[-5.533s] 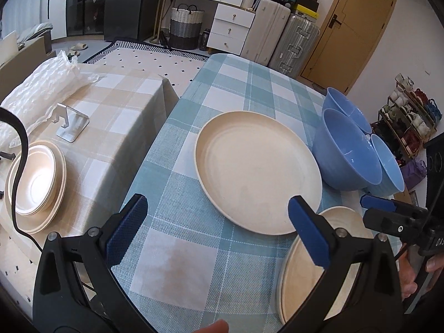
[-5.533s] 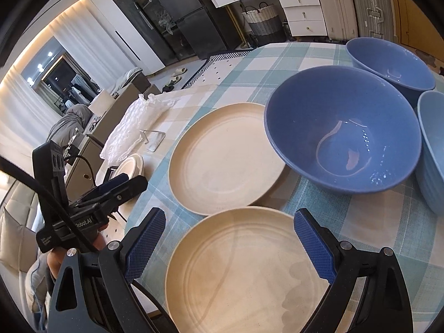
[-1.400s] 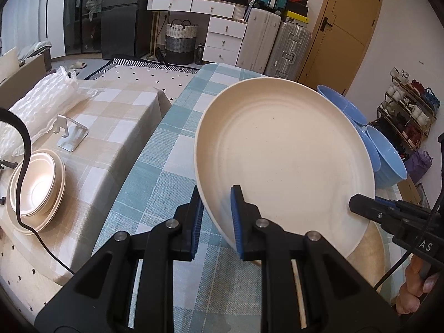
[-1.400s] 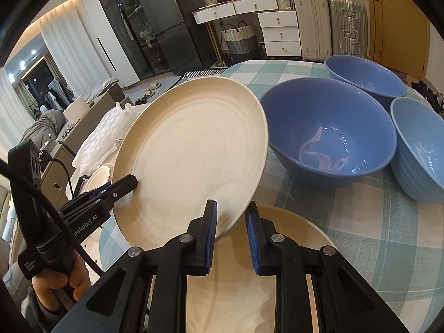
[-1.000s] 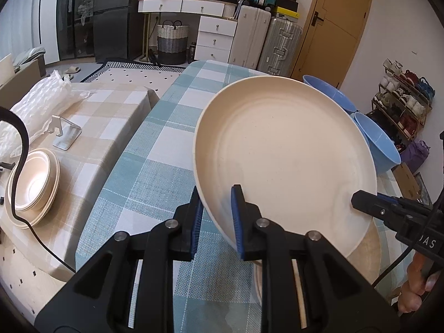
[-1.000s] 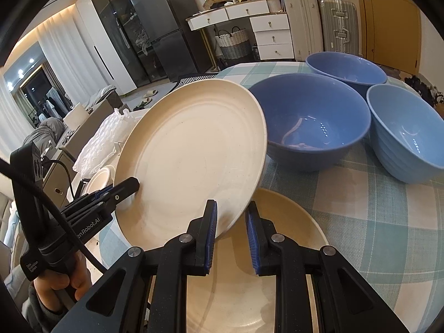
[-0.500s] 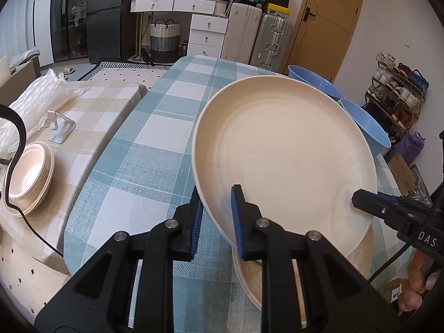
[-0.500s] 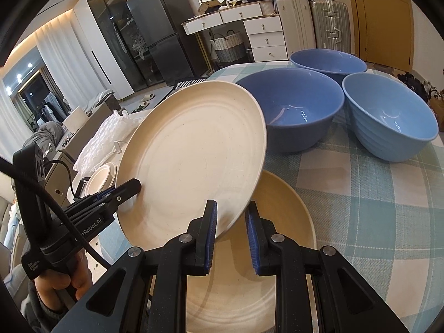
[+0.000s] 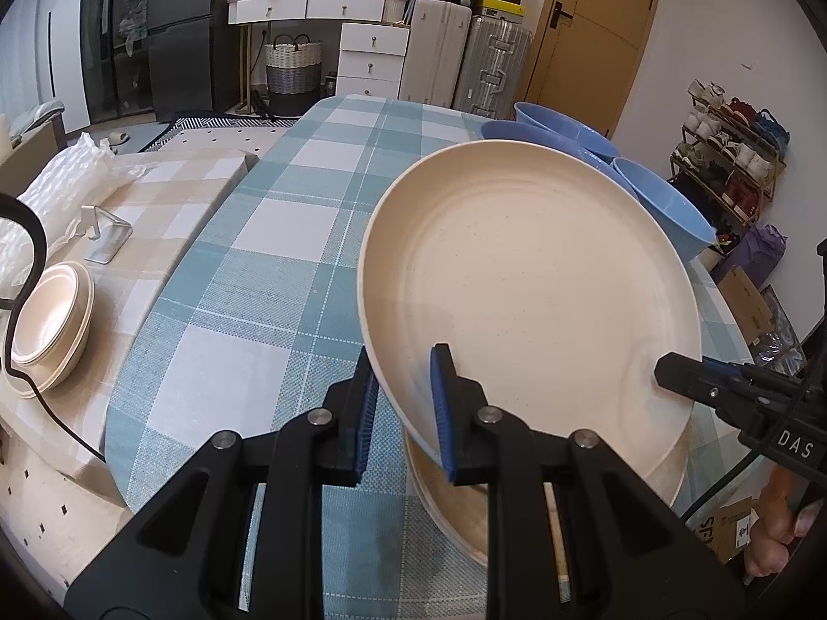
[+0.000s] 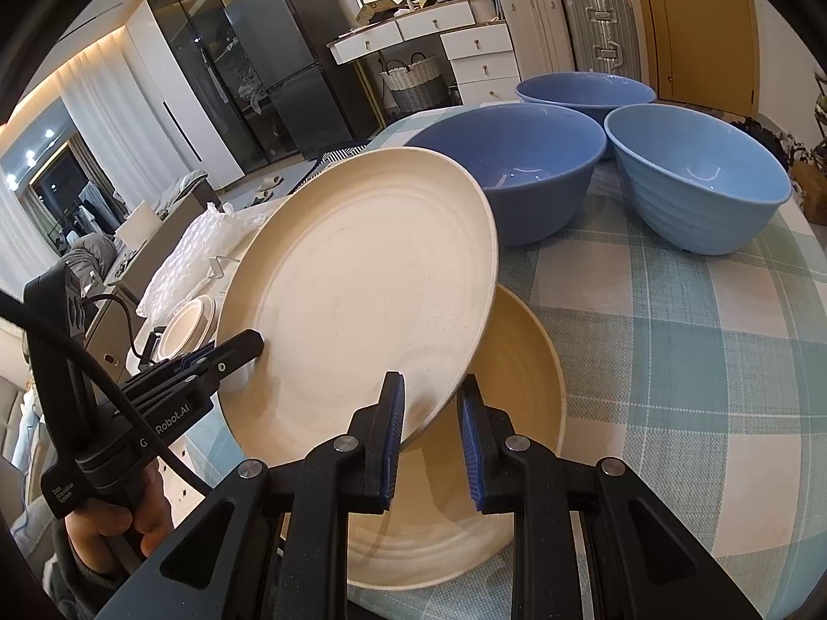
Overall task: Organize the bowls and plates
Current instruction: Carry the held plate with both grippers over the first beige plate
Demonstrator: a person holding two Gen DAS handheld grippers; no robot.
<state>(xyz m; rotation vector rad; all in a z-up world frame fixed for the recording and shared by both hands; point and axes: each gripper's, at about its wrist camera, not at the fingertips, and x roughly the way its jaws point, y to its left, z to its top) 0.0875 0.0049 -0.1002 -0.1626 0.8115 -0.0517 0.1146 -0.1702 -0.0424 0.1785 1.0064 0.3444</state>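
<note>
Here a cream plate [image 9: 527,299] is carried in the air by both grippers at once, tilted, directly above a second cream plate [image 10: 517,392] that lies flat near the front edge of the table [image 9: 279,237]. The raised plate's lower rim is seen just over the resting plate, apart from it, and its far rim is tipped up toward the three blue bowls [image 10: 517,170] grouped at the table's right edge.

The coming move is judged to turn on this stacking relation: the held plate sits over the lower one but is not level with it, so it would need to be flattened and lowered until the two rims line up. Neither hand is nearer; the plate is shared.

The left gripper [image 9: 400,403] is closed narrowly on the plate's near rim, one blue pad under it and one on its upper face. The right gripper [image 10: 431,423] is likewise clamped narrowly on the rim at the opposite side, the rim pinched between its pads. A stack of small cream dishes [image 9: 46,310] is seen on the beige-checked side table, well apart.
</note>
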